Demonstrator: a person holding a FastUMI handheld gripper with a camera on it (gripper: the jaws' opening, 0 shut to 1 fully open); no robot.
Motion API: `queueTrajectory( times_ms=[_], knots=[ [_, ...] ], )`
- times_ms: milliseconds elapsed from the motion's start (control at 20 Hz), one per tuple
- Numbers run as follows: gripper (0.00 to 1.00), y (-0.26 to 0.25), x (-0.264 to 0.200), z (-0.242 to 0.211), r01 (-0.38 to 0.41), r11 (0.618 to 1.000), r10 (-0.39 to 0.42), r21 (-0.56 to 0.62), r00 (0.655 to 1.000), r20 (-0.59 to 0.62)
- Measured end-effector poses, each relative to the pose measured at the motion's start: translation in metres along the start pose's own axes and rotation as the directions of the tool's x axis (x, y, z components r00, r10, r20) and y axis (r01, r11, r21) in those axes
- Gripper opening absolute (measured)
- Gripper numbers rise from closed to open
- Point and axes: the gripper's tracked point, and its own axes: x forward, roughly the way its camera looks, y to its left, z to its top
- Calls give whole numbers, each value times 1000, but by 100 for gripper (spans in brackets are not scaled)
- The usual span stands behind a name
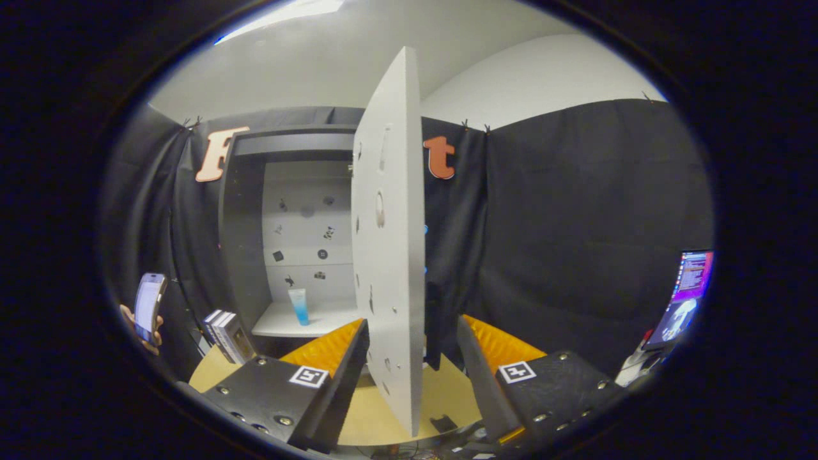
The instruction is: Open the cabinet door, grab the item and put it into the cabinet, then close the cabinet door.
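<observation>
Door (pixel 390 236) stands swung open, its edge between the fingers of your hand-held gripper (pixel 412 358), which is spread wide and grips nothing. That suits pushing it shut, I judge, since the tube (pixel 298 305) already stands upright on the cabinet (pixel 246 223) shelf. Below lies the pale tabletop (pixel 364 415), books (pixel 223 335) at its left; black cloth surrounds.

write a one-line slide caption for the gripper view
Open gripper straddles the edge of the swung-open cabinet door, with a tube standing upright on the cabinet shelf.
</observation>
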Motion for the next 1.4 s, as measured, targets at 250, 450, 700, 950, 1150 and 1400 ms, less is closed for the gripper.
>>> queueTrajectory(
  times_ms=[250,450,700,950,1150,1400],
  knots=[
    [82,-28,12,-1,55,998,-55,-29,998,5],
    [82,-36,23,-4,63,997,-63,-45,998,-1],
    [81,-32,26,-5,8,999,-8,-33,1000,-9],
    [81,-17,22,-5,-66,997,66,-50,998,-9],
    [74,2,19,-6,-119,991,119,-61,993,-12],
    [74,38,16,-10,-225,973,224,-44,974,-30]
  ],
)
